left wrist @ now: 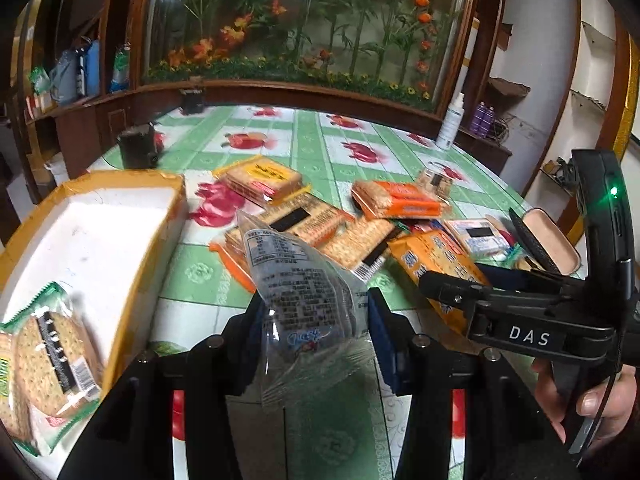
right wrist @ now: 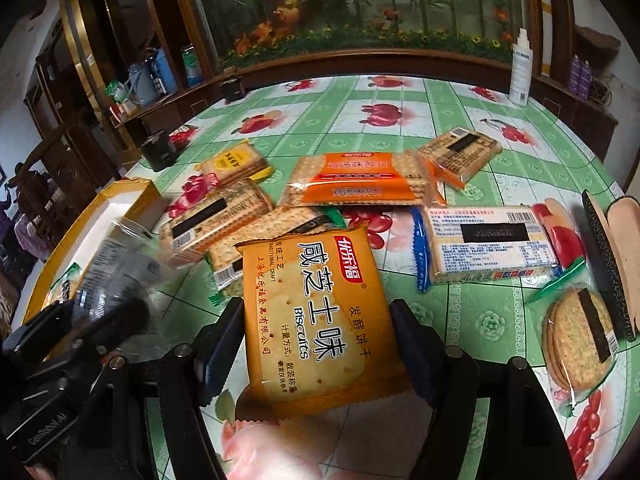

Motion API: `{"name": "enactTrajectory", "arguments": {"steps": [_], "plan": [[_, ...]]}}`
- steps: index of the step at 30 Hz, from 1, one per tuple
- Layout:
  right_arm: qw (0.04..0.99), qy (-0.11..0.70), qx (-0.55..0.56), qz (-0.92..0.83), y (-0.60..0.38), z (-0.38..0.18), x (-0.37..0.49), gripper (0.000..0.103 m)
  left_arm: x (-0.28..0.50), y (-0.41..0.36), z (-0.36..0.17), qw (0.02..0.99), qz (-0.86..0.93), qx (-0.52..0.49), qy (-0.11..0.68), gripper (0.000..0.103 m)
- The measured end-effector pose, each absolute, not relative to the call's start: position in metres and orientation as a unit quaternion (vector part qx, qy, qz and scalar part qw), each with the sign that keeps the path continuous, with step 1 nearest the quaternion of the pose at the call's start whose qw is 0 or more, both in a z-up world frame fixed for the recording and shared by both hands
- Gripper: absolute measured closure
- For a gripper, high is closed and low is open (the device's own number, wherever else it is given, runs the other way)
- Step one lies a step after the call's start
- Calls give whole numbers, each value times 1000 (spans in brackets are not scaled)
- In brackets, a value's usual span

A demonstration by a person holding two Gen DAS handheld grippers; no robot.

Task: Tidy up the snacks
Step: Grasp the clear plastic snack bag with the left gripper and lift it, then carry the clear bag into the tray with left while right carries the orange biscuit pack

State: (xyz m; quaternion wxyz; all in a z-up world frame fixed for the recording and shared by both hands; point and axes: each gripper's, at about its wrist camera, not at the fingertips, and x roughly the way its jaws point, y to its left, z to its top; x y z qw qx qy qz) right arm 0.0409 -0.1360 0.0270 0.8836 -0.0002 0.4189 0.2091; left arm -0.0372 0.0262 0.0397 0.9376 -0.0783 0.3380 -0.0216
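Table: lying under a green-checked cloth printed with red fruit, filling both views from 9 to 3 o'clock.
Box: sitting at 9 o'clock in the left wrist view, yellow-walled and white inside, holding one green-edged pack of round crackers at its 7 o'clock corner.
Snack pile: lying spread over the cloth at 12 o'clock of the right gripper, square cracker packs overlapping one another, with one orange-banded pack on the far side.
Orange biscuit packet: sitting between the right gripper's fingers, its printed face up, its far end reaching toward 12 o'clock over the pile.
Right gripper: standing with its fingers at either side of the orange packet and touching its edges; whether they are pressing or merely bracketing it, I cannot tell.
Clear wrapper packet: standing tilted up between the left gripper's fingers, printed label facing the camera, its top leaning toward 11 o'clock, just beside the box's near wall.
Left gripper: clenching on the clear wrapper packet, both blue pads pressing its sides.
Blue-edged pack: lying flat at 2 o'clock of the right gripper.
Round cracker pack: lying at 3 o'clock in the right wrist view, clear-wrapped.
Spray bottle: standing upright at 1 o'clock at the table's far edge.
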Motion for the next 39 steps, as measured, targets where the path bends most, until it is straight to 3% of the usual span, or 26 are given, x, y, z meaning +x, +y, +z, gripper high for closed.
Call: {"name": "enactTrajectory", "arguments": {"steps": [10, 18, 28, 39], "plan": [[890, 390, -4, 236, -130, 37, 32, 26, -49, 43, 46, 933, -17, -107, 344, 56], [890, 367, 21, 269, -118, 52, 22, 26, -80, 82, 85, 942, 0, -133, 307, 56], [847, 379, 24, 373, -16, 83, -6, 26, -103, 181, 85, 926, 82, -185, 320, 56], [831, 405, -9, 382, 87, 82, 10, 26, -83, 229, 65, 898, 108, -215, 369, 55]]}}
